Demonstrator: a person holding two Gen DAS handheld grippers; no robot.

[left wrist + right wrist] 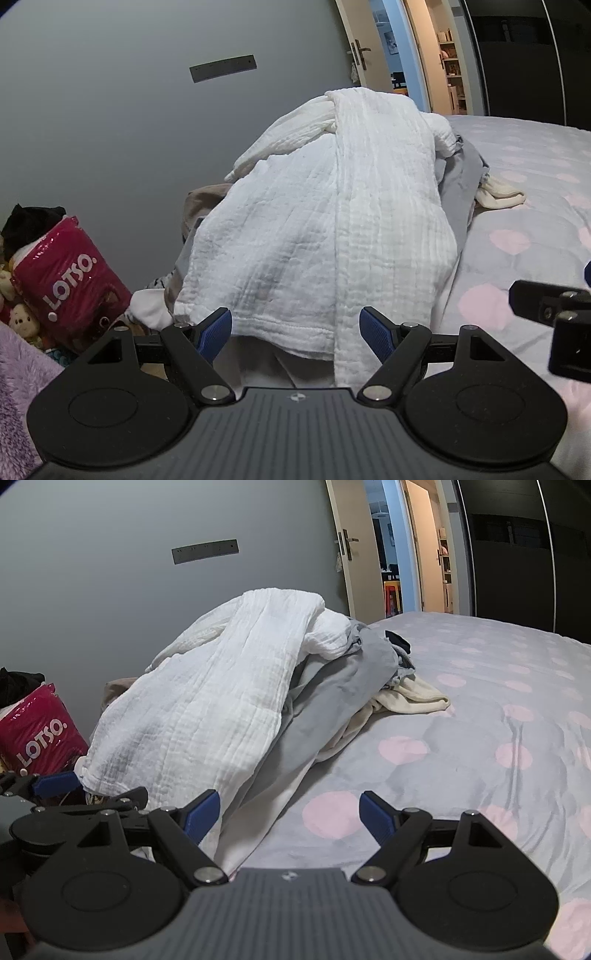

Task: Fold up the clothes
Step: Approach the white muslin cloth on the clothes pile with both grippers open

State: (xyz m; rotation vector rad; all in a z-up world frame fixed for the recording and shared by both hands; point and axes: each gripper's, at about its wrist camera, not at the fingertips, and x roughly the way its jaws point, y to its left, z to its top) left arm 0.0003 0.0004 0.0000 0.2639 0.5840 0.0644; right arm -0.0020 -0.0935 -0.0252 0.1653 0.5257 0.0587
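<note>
Left gripper (pixel 295 332) gapes before white cloth (pixel 325 229); right gripper (pixel 290 816) gapes; only right view shows perhaps a dark garment (pixel 398 641)

The only readable text is "LOTSO." in white letters (printed slantwise) on the pink bag (pixel 70 284).

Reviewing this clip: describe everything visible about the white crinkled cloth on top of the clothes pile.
The white crinkled muslin-like cloth is unfolded and draped lengthwise over a heap of grey garments on the dotted bedspread. It has ribbed texture and a stitched hem at its near edge, which hangs just in front of the open left gripper. One band bunches along its top. Nothing grips it.
</note>
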